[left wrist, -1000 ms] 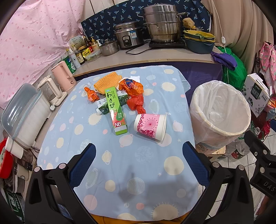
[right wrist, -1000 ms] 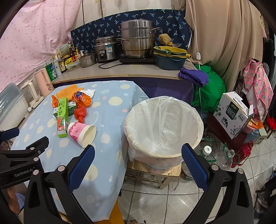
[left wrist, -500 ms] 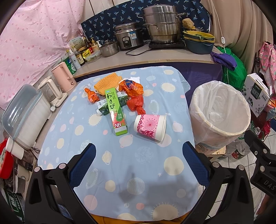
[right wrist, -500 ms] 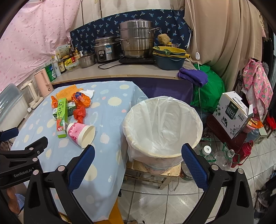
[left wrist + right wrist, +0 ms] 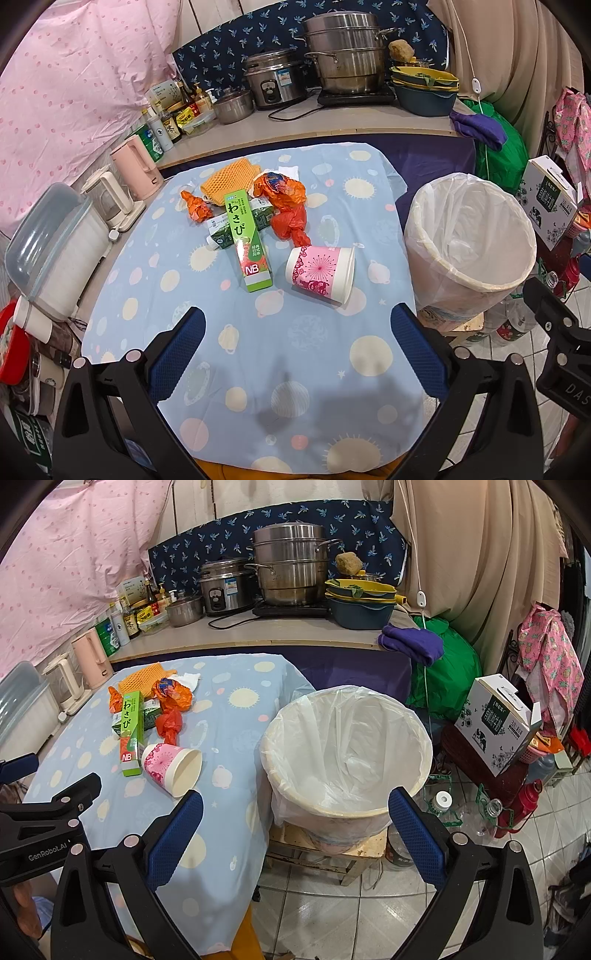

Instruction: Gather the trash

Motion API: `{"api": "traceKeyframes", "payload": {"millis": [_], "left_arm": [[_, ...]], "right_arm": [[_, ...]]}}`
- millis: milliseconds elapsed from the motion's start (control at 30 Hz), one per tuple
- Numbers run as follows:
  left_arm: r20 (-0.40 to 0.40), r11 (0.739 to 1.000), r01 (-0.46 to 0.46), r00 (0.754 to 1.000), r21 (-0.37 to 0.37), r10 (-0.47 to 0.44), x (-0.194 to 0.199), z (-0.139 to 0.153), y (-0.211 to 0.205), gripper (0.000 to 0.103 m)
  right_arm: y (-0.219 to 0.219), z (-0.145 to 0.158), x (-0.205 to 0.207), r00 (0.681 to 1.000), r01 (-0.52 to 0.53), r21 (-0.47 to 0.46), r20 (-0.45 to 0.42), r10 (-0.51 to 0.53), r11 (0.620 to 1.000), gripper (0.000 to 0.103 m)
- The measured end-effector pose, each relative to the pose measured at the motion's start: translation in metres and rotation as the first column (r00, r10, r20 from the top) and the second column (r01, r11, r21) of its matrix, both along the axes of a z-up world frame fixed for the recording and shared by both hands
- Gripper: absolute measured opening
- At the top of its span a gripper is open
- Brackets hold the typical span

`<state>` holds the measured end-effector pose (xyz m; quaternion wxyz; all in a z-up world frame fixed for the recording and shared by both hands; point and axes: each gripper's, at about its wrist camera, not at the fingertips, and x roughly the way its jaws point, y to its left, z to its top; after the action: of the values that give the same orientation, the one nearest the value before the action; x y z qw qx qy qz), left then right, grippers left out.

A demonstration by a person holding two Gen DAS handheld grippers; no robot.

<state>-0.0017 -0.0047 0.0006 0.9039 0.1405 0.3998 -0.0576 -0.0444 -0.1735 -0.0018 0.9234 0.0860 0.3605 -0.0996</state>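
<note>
Trash lies in a heap on the blue patterned tablecloth: a tipped pink paper cup, a green wasabi box, a green carton under it, orange plastic wrappers and an orange foam net. A bin lined with a white bag stands right of the table. My left gripper hovers open over the table's near part, short of the cup. In the right wrist view the open right gripper hangs near the bin, with the cup to its left.
A counter behind holds steel pots, a rice cooker, bowls and bottles. Kettles and a plastic container line the table's left edge. A milk carton box, bottles and a green bag crowd the tiled floor at right.
Both views have shifted only slightly; the trash on the table sits a little lower in the left wrist view. Both grippers stay open and empty.
</note>
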Motion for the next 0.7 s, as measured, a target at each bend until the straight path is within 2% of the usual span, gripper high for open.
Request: {"api": "traceKeyframes", "payload": {"millis": [700], "left_arm": [[0.003,1.000,0.000,1.000,0.002,0.000,-0.0005,0.0002,-0.0004,0.096]], "right_arm": [[-0.0024,-0.0018,-0.0029,1.000,0.005,0.002,0.000,-0.005,1.000,0.096]]}}
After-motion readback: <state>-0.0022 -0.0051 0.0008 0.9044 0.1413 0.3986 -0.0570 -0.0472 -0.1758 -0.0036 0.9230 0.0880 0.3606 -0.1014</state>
